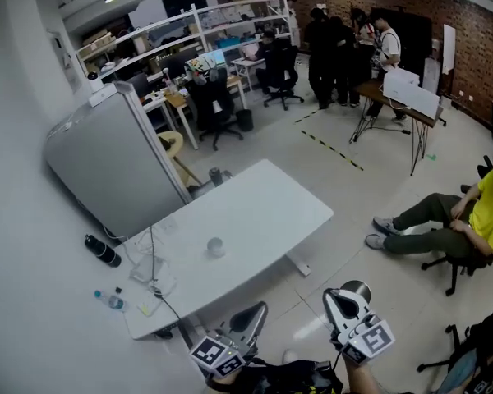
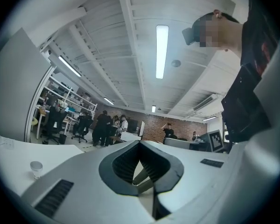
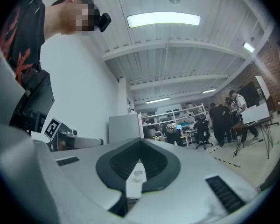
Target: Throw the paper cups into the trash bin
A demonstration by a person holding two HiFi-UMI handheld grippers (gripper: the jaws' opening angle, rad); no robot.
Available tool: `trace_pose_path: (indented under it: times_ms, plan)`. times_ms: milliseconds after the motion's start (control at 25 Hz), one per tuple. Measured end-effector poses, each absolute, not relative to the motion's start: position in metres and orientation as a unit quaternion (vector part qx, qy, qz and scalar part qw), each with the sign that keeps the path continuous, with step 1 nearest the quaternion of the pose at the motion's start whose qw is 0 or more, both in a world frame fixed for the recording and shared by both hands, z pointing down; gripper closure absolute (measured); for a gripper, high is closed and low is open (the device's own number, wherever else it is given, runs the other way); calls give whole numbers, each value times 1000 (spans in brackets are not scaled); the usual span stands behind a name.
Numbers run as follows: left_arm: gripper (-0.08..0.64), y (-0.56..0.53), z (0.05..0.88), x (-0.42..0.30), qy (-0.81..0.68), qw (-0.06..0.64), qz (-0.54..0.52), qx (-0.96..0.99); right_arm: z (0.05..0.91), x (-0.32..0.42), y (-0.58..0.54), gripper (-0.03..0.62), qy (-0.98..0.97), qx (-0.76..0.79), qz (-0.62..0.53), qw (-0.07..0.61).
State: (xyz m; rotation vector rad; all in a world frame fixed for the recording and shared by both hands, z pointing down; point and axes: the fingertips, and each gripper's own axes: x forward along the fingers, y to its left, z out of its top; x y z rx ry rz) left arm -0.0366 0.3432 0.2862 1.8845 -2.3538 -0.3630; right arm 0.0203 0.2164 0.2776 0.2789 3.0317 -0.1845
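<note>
Paper cup (image 1: 215, 246) against the tongs: it lies ahead of both tongs and off to their left, well apart from either. It stands alone near the middle of the tabletop (image 1: 263, 199).
Left tongs (image 1: 257, 309): clenched, tips together, nothing between them. In the left gripper view the cup (image 2: 36, 168) sits far out at the left, well off their line.
Right tongs (image 1: 345, 295): clenched and empty too. In the right gripper view the cup (image 3: 138, 175) shows just under the closed tips, almost on their line.
Nearer hand: we judge the left one nearer in the head view, though the right one is better aimed.
Cup's axis: upright as far as we can tell, so its long axis is vertical and a level approach would meet its side wall.
Pose: both tongs are held about level and point forward. They are low, short of the tabletop's near edge and over the floor.
Next need: we judge that whichever pair goes in must open before it reaches the cup.
Farther out: a bottle (image 1: 109, 300) and cables (image 1: 152, 268) lie at the tabletop's left end, apart from the cup. We cannot pick out the trash bin with certainty.
</note>
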Motion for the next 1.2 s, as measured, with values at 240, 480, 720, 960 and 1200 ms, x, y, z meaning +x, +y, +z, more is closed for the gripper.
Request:
trace_pose_path:
  times_ms: [240,480,720,960,1200]
  plan:
    - [560,354,287,-38,-798,62,-114,588,292,12,215,588,990,119,-76,24]
    - [560,365,298,-67,-814,64,-133,562,293,-24,230,588,985,161,-67,12]
    - [560,388,298,-94,-830,59,-144,535,291,-59,252,588,980,189,-65,11]
    - [560,420,306,-134,-836,65,-147,525,285,-100,281,588,978,200,-59,11]
    - [560,441,299,-191,-834,47,-142,532,277,-141,303,588,980,190,-49,16]
